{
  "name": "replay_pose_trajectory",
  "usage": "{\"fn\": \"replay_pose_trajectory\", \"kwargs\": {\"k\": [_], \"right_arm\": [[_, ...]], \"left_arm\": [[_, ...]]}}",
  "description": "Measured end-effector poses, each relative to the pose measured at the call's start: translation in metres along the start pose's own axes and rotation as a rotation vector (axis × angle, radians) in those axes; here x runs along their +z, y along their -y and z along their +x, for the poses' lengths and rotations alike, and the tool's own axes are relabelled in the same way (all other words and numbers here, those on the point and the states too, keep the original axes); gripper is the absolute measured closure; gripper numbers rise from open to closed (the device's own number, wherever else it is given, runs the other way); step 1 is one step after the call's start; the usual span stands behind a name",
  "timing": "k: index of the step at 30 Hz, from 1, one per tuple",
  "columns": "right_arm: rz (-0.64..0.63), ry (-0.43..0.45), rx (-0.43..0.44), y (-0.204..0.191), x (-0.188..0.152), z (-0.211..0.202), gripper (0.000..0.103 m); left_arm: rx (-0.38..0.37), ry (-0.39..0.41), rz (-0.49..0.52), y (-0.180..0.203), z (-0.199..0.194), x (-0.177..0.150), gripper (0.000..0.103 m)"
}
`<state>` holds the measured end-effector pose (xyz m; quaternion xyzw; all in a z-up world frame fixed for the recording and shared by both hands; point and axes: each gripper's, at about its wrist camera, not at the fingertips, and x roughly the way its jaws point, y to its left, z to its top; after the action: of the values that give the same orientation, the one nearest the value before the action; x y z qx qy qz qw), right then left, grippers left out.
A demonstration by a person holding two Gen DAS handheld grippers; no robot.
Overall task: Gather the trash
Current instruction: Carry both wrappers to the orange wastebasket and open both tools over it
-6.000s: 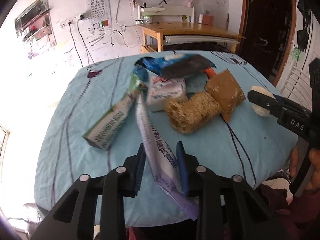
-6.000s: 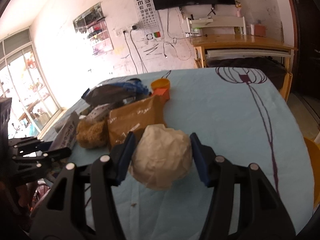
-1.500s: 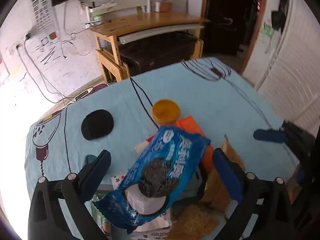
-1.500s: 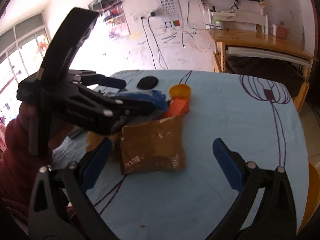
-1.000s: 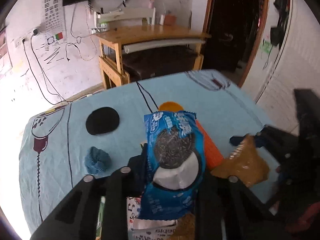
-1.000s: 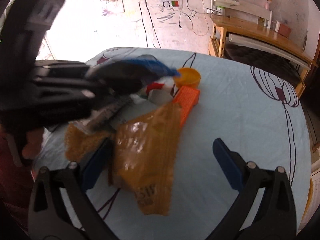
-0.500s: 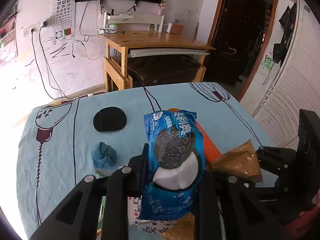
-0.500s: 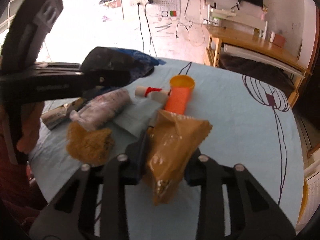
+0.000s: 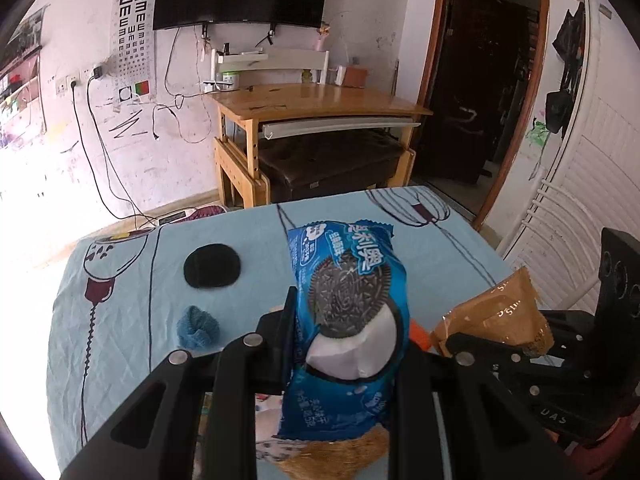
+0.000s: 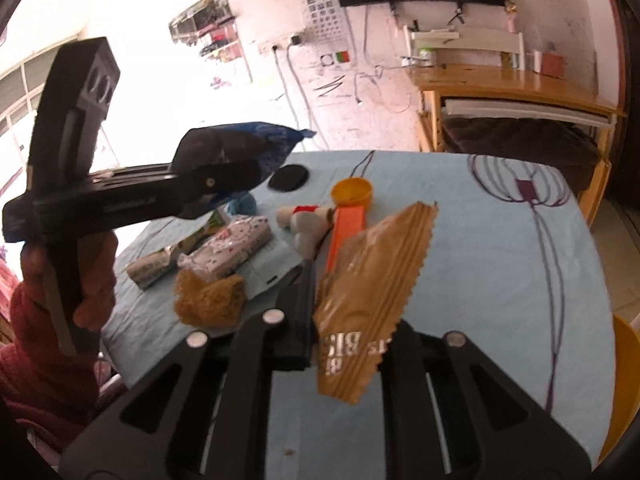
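- left claw clamped tight on blue cookie wrapper, wrapper upright between the fingers, held up off the counter
- right claw clamped on brown biscuit wrapper, also lifted clear of the counter, serrated edge pointing up
- left-wrist view: brown wrapper sits just right of the blue wrapper, apart from it
- rest of the pile on the counter relative to the orange cup: orange flat box touching it on the near side, white roll with red band just left, patterned tissue pack further left, loofah sponge nearer than the pack
- black round disc left of the cup and further back, blue knit ball near it
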<state>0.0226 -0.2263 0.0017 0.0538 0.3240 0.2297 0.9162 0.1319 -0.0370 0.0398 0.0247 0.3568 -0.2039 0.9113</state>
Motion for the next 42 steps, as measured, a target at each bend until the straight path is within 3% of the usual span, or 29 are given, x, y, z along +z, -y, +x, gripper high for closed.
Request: {"fn": "replay_pose_trajectory", "kwargs": {"k": [8,13,18,22,26,33,36,38,42], "right_arm": [[0.088,0.106,-0.048,0.053,0.011,-0.037,0.093],[0.142,0.158,-0.093,0.091,0.012,-0.059,0.093],[0.213,0.196,-0.221,0.143,0.011,-0.08,0.093],[0.275,0.134,-0.351,0.192,-0.004,-0.081,0.093],[0.335,0.083,-0.424,0.228,-0.015,-0.081,0.093],[0.358,-0.092,-0.545,0.263,-0.041,-0.05,0.092],[0.367,-0.167,-0.594,0.278,-0.051,-0.039,0.07],[0.393,-0.202,-0.614,0.288,-0.056,-0.036,0.05],[0.442,-0.141,-0.557,0.296,-0.056,-0.053,0.042]], "left_arm": [[-0.029,0.038,0.052,0.044,-0.01,0.016,0.085],[-0.085,0.014,0.072,0.084,0.006,0.031,0.085],[-0.15,-0.039,0.104,0.136,0.033,0.044,0.085],[-0.194,-0.088,0.125,0.177,0.062,0.047,0.085],[-0.234,-0.151,0.13,0.21,0.091,0.043,0.085],[-0.228,-0.215,0.186,0.256,0.121,0.031,0.085],[-0.212,-0.23,0.198,0.271,0.131,0.031,0.085],[-0.214,-0.241,0.191,0.276,0.137,0.031,0.085],[-0.212,-0.259,0.19,0.284,0.145,0.029,0.085]]}}
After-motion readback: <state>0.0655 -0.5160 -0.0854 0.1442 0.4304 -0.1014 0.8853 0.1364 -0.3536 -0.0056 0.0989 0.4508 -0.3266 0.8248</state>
